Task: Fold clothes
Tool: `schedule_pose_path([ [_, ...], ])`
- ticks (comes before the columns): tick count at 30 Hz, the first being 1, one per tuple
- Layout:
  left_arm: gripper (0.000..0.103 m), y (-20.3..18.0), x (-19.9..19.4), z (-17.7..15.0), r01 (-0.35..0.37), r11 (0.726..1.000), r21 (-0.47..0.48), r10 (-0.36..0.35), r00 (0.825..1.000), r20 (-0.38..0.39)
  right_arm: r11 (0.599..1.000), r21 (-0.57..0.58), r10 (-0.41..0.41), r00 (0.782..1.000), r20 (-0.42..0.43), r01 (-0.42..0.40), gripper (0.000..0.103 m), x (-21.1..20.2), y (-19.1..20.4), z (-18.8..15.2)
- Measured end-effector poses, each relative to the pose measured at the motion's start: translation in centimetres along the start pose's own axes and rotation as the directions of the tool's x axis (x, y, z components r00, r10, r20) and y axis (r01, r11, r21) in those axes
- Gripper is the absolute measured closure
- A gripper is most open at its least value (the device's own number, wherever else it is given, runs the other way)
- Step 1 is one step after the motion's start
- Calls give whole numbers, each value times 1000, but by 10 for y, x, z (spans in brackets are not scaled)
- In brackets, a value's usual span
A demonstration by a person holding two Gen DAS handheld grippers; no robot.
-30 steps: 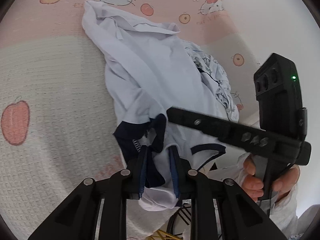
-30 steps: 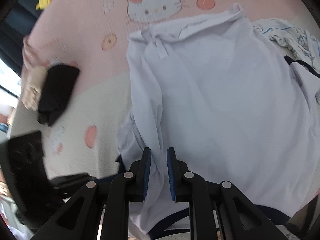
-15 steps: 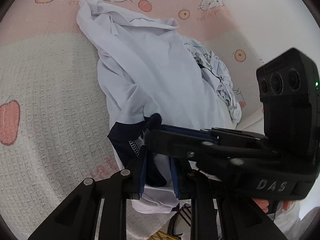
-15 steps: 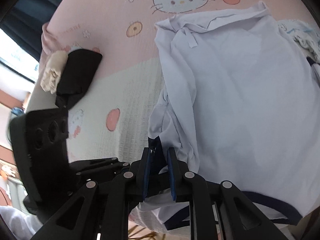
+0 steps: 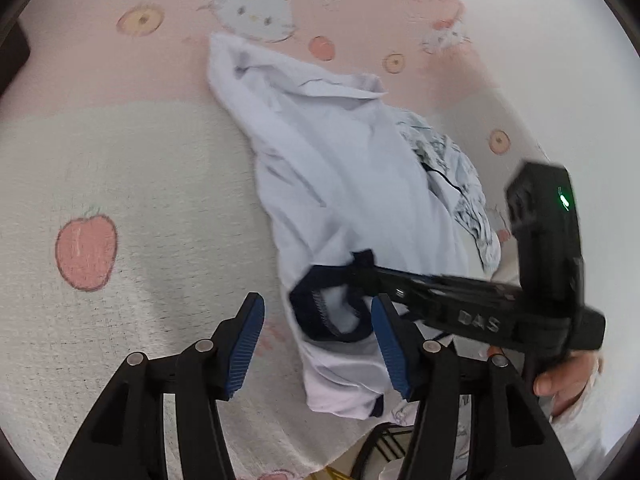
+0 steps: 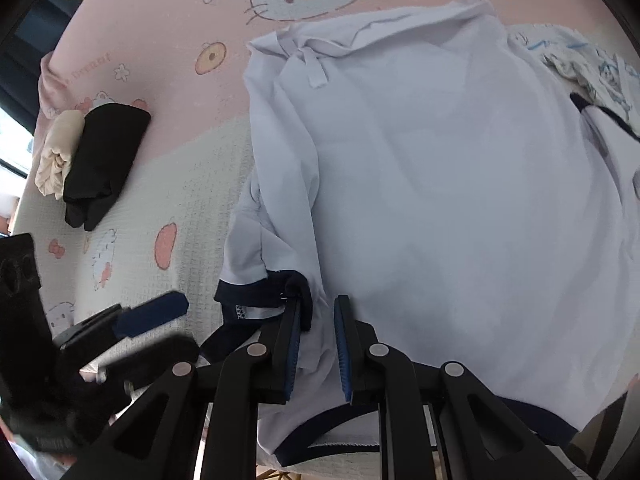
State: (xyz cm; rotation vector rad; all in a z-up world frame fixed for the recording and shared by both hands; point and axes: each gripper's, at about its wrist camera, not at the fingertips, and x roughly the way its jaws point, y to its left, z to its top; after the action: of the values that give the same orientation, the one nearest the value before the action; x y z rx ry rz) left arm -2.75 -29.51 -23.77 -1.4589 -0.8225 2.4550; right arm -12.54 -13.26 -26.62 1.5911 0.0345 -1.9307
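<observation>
Left wrist view: our left gripper (image 5: 316,344) is opening. A second ago its fingers (image 5: 246,344) were pinched on the navy sleeve cuff (image 5: 320,304) of the white polo shirt (image 5: 340,184); now the blue pads stand clear, the cuff lies loose between them and nearer the right pad. The right gripper (image 5: 362,266) reaches in from the right and clamps the cuff at its tip, a hand (image 5: 568,376) on its handle. The shirt lies crumpled on the pink-and-cream cartoon-cat blanket (image 5: 120,184), with a patterned garment (image 5: 460,184) just beside it.

Right wrist view: our right gripper (image 6: 318,344) remains nearly closed, fingers (image 6: 292,344) pinching shirt fabric with the navy sleeve cuff (image 6: 260,288) at the left finger. The white polo shirt (image 6: 440,184) lies spread flatter than a second ago. The left gripper (image 6: 132,340) sits low left, blurred, apart from the cuff. A folded black garment (image 6: 104,160) and rolled cream garment (image 6: 58,156) lie touching, far left on the blanket (image 6: 160,80).
</observation>
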Motion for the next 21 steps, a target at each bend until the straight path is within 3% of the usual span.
schedule_pose_path([
  [5, 50, 9, 20, 1, 61, 996, -64, -63, 998, -26, 1000, 1, -10, 1000, 0, 10, 88, -1, -3, -4],
  [9, 50, 5, 36, -1, 43, 998, -49, -46, 998, -54, 1000, 6, -11, 1000, -5, 11, 88, 2, -4, -2],
  [13, 52, 2, 35, -1, 76, 996, -39, -78, 996, -31, 1000, 16, -10, 1000, -12, 10, 88, 5, -2, 5],
  [15, 78, 0, 33, 0, 82, 996, -23, -83, 996, -22, 1000, 23, 3, 1000, -16, -3, 85, 3, -4, 4],
  [18, 88, 2, 28, 1, 63, 998, -13, -63, 998, -10, 999, 46, 30, 999, -13, -29, 67, 1, -8, 4],
  [21, 94, 9, 20, 0, 120, 991, -56, -119, 993, 12, 995, 82, 66, 998, -6, -65, 64, -1, -10, 1],
])
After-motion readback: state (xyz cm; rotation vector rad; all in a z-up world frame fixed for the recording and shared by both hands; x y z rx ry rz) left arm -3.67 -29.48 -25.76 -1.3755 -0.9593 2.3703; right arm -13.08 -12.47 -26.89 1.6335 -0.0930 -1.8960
